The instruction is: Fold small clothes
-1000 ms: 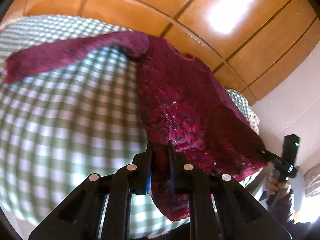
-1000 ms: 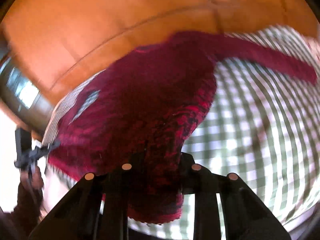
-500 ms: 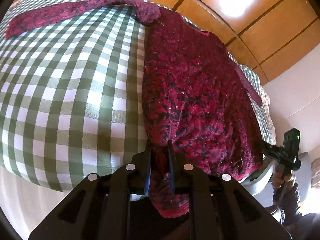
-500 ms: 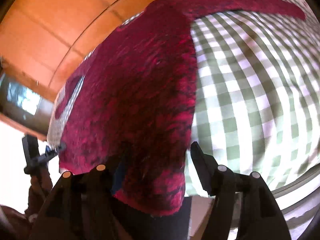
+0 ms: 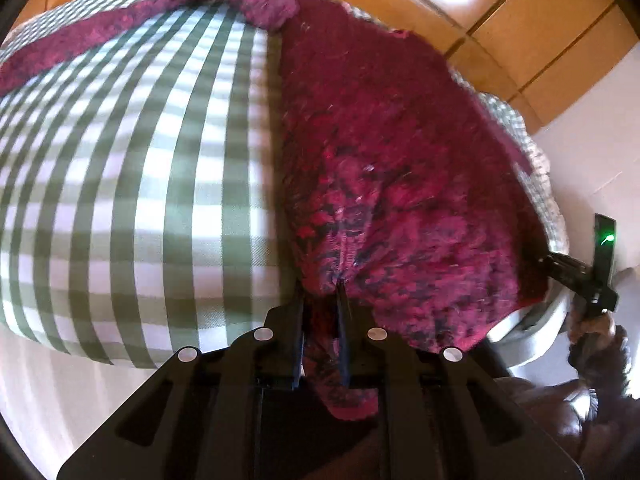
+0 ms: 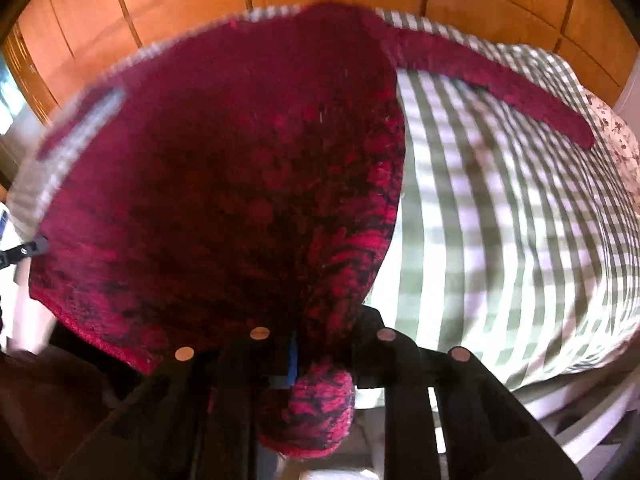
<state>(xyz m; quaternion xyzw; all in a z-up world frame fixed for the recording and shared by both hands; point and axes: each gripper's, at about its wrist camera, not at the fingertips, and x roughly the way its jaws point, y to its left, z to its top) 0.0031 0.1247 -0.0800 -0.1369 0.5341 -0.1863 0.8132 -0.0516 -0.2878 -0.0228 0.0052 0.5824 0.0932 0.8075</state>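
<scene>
A fuzzy dark red sweater (image 5: 400, 180) lies spread on a green-and-white checked cloth (image 5: 140, 180), one sleeve (image 5: 100, 36) stretched out to the far left. My left gripper (image 5: 320, 300) is shut on the sweater's near hem corner, with the knit bunched between its pads. In the right wrist view the sweater (image 6: 240, 160) fills the left half and its other sleeve (image 6: 500, 80) runs out to the right. My right gripper (image 6: 328, 328) has its jaws closing on the other hem corner. A fold of knit is pinched there and a lump hangs below.
Orange wooden panels (image 5: 520, 20) lie beyond the checked cloth. A floral cloth (image 6: 616, 140) shows at its far right edge. The white table rim (image 5: 540, 332) runs under the hem. A hand (image 5: 592, 324) holds the right gripper at the hem's far corner.
Both grippers have come lower and the sweater has settled flat on the cloth. The right jaws stood wide apart half a second ago and have closed again on the hem.
</scene>
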